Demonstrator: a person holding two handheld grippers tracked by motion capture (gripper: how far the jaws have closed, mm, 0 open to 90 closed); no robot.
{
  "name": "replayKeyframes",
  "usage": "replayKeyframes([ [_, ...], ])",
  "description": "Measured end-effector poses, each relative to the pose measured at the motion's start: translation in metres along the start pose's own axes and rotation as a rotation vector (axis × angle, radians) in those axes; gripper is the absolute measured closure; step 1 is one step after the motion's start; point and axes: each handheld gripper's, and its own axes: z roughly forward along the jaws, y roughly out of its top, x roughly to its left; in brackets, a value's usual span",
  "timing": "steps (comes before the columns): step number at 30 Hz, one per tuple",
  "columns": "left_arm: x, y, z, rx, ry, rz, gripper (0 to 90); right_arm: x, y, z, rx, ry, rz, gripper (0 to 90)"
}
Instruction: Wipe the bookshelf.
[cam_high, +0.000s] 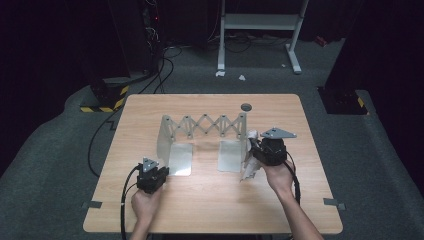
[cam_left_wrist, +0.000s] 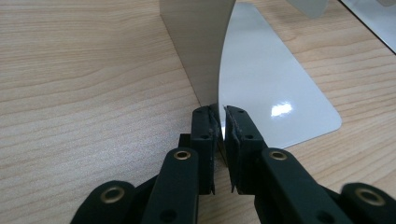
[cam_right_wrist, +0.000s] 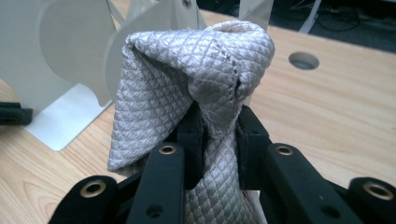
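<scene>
A white metal rack (cam_high: 204, 125) with a scissor lattice stands mid-table on two L-shaped end plates. My left gripper (cam_high: 164, 171) is shut on the near corner of the left end plate (cam_left_wrist: 261, 84), its jaws (cam_left_wrist: 220, 114) pinching the thin sheet where the upright wall meets the flat foot. My right gripper (cam_high: 254, 151) hangs above the table just right of the right end plate (cam_high: 230, 156). It is shut on a grey quilted cloth (cam_right_wrist: 187, 70), which bunches over its jaws (cam_right_wrist: 218, 122) and hangs down below them as a pale strip (cam_high: 248, 169).
A round grey hole (cam_high: 245, 106) sits in the wooden table (cam_high: 210, 205) behind the rack. Bare wood lies in front of the rack and along both sides. A white desk frame (cam_high: 260, 22) and cables (cam_high: 160, 70) are on the floor beyond.
</scene>
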Motion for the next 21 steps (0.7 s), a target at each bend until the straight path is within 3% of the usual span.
replayKeyframes([
  [5, 0.0, 0.0, 0.0, 0.0, -0.001, -0.001, 81.4, 0.011, -0.007, -0.002, 0.007, -0.026, -0.035, 76.6],
  [7, 0.0, 0.0, 0.0, 0.001, -0.002, -0.001, 81.4, 0.014, -0.02, 0.004, 0.036, -0.03, -0.049, 76.6],
  [13, 0.0, 0.0, 0.0, 0.0, -0.004, 0.0, 81.4, 0.018, -0.061, 0.039, 0.178, 0.0, -0.015, 76.5],
  [18, 0.0, 0.0, 0.0, 0.0, -0.004, 0.0, 81.4, 0.023, -0.073, 0.054, 0.23, -0.006, -0.029, 75.1],
  [21, 0.0, 0.0, 0.0, 0.0, -0.003, 0.0, 81.4, 0.026, -0.076, 0.057, 0.238, -0.003, -0.034, 67.8],
])
